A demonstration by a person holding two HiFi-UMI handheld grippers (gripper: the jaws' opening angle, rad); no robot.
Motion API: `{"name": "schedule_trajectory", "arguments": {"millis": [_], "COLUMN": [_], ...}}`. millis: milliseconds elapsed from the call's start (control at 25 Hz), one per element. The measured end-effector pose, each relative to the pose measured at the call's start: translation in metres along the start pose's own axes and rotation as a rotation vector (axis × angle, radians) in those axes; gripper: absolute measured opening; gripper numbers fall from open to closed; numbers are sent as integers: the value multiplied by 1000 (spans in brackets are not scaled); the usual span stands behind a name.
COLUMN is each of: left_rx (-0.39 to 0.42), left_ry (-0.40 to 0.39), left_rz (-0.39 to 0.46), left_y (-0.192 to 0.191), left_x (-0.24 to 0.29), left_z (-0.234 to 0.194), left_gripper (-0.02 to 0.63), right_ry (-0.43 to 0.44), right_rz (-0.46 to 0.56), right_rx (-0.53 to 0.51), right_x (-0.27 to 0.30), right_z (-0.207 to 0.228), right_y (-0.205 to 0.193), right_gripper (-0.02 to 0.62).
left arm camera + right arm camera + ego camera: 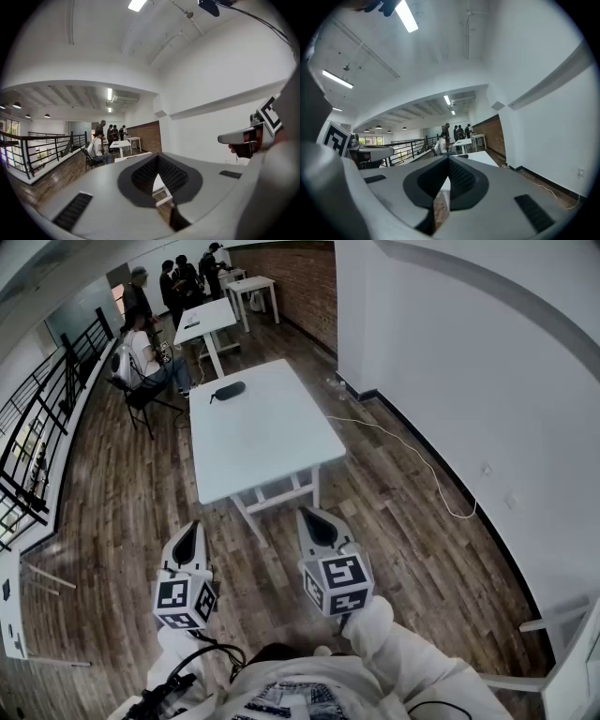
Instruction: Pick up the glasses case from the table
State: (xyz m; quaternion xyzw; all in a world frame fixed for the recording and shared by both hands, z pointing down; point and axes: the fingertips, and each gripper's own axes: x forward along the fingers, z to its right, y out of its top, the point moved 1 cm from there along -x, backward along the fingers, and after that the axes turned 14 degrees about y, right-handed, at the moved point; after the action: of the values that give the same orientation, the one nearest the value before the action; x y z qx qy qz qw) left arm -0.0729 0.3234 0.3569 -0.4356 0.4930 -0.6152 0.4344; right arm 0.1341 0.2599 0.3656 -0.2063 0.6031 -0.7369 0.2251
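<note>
The dark oblong glasses case [229, 390] lies near the far end of the white table [267, 442]. Both grippers hover over the wooden floor short of the table's near edge, pointing toward it. My left gripper [186, 542] is shut with nothing between its jaws, and my right gripper [316, 524] beside it is also shut and empty. In the left gripper view the jaws [158, 156] meet at their tips, with the table [133, 157] just past them. In the right gripper view the jaws [448, 158] are together and the case [462, 156] shows small on the table [480, 159] ahead.
A seated person on a black chair [141, 367] is at the table's far left corner. More people stand by two other white tables [211, 320] further back. A white wall [450, 381] runs along the right with a cable [412, 451] on the floor. A black railing [37, 427] lines the left.
</note>
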Motion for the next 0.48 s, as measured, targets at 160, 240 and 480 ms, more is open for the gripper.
{"name": "schedule_trajectory", "arguments": {"millis": [160, 240, 480], "left_rx": [-4, -9, -13], "left_ry": [-3, 1, -29], "left_rz": [-8, -17, -8], "left_y": [-5, -9, -16], "left_x": [19, 36, 129], "left_z": [4, 2, 3], "left_gripper": [25, 25, 25], "right_ry": [1, 5, -11], "right_rz": [-11, -20, -45], "right_rx": [3, 8, 4], "right_x": [13, 26, 95], "right_z": [16, 25, 77], "right_y": [-4, -9, -20], "right_gripper": [8, 7, 8]}}
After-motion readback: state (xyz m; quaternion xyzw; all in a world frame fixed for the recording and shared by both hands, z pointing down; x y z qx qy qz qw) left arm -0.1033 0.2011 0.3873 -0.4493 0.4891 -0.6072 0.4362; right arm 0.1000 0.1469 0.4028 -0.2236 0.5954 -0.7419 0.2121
